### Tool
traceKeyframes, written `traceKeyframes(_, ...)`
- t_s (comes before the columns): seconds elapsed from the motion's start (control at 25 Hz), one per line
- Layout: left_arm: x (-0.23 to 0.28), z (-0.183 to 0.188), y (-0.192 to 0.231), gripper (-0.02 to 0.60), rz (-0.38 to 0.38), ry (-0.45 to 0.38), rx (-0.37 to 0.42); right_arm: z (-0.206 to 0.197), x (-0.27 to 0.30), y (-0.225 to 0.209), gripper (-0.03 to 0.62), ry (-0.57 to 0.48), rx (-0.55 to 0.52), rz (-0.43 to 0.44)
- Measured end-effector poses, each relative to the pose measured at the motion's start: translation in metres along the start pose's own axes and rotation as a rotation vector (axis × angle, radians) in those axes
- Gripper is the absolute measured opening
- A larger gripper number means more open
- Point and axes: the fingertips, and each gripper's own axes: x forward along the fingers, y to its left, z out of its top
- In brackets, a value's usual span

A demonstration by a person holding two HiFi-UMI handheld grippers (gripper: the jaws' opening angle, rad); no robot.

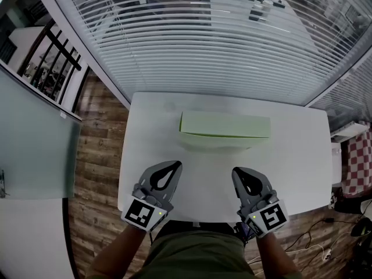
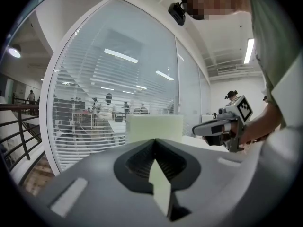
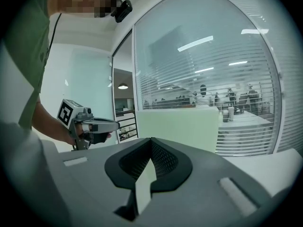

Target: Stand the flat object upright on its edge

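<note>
Fingers: we see both pairs closed, empty, on left gripper (image 1: 174,165) and right gripper (image 1: 239,172) | Object: green slab (image 1: 224,127) mid table (image 1: 293,173), seemingly upright already (thin base) | Risk: we nudge it reaching in, and it topples flat.

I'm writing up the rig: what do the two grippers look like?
Both the left gripper and right gripper are grey, with curved jaws around black ribbed pads. Each carries a white cube with black square markers. The person wears olive clothing.
</note>
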Motion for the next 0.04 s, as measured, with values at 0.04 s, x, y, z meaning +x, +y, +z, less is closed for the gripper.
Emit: traceKeyframes(0.04,-0.0002,-0.0012,-0.0009,0.0,0.001,0.0,0.002,0.0002,-0.0008,0.0002,0.011,-0.005,0.001,0.004)
